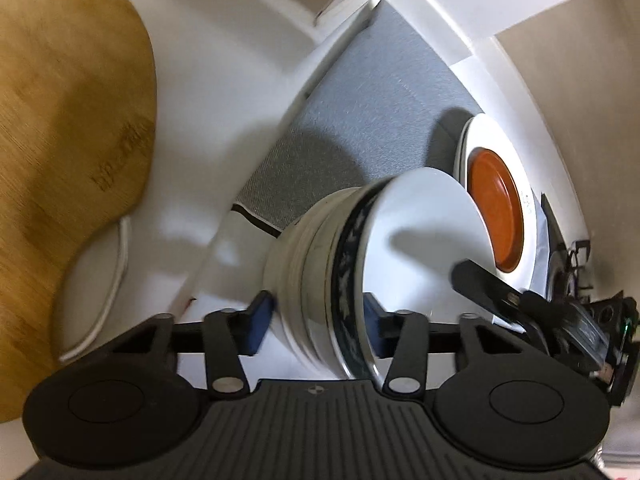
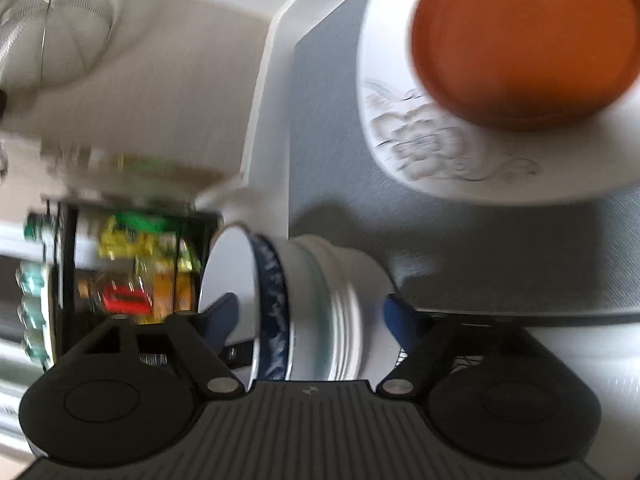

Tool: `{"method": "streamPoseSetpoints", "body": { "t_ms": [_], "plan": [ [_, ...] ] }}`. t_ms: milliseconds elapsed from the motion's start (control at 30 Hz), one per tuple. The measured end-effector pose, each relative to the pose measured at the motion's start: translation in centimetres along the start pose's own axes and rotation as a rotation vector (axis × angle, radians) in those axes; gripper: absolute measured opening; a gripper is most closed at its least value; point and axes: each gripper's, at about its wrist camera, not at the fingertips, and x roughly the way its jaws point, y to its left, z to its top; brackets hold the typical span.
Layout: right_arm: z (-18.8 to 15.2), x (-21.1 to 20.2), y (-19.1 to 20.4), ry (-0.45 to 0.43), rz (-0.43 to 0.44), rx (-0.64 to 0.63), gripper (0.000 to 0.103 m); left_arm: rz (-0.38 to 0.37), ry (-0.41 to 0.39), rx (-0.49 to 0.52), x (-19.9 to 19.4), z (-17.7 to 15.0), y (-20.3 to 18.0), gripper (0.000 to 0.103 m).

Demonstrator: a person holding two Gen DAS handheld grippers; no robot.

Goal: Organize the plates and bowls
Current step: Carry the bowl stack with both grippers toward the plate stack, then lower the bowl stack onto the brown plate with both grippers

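A stack of nested bowls [image 1: 332, 280], white with a blue patterned bowl innermost, is held between both grippers over a grey mat [image 1: 360, 112]. My left gripper [image 1: 318, 320] is shut on the stack across its rim side. My right gripper [image 2: 308, 320] is shut on the same stack [image 2: 312, 300] from the other side; its finger [image 1: 480, 286] shows inside the bowl in the left wrist view. A white plate [image 1: 516, 184] with an orange saucer [image 1: 496, 208] on it lies on the mat beyond; it also shows in the right wrist view [image 2: 440, 140].
A wooden cutting board [image 1: 68, 120] stands at the left. White cabinet walls [image 1: 460, 4] frame the mat. In the right wrist view a mesh strainer [image 2: 52, 36] sits upper left and colourful packets [image 2: 148, 264] lie at the left.
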Motion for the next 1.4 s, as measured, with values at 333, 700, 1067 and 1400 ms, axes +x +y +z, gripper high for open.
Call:
{"method": "streamPoseSetpoints", "body": {
  "t_ms": [333, 700, 1067, 1400],
  "plan": [
    [0.3, 0.0, 2.7, 0.021, -0.091, -0.162, 0.055, 0.05, -0.032, 0.017, -0.2, -0.2, -1.3, 0.04],
    [-1.0, 0.6, 1.6, 0.044, -0.081, -0.116, 0.069, 0.412, -0.192, 0.27, -1.7, -2.2, -6.0, 0.093],
    [-1.6, 0.9, 1.7, 0.036, -0.094, -0.121, 0.074, 0.477, -0.339, 0.291, -2.4, -2.9, -6.9, 0.091],
    [-1.6, 1.1, 2.2, 0.029, -0.107, -0.134, 0.075, 0.299, -0.141, 0.192, -0.3, -1.4, -4.8, 0.083]
  ]
}}
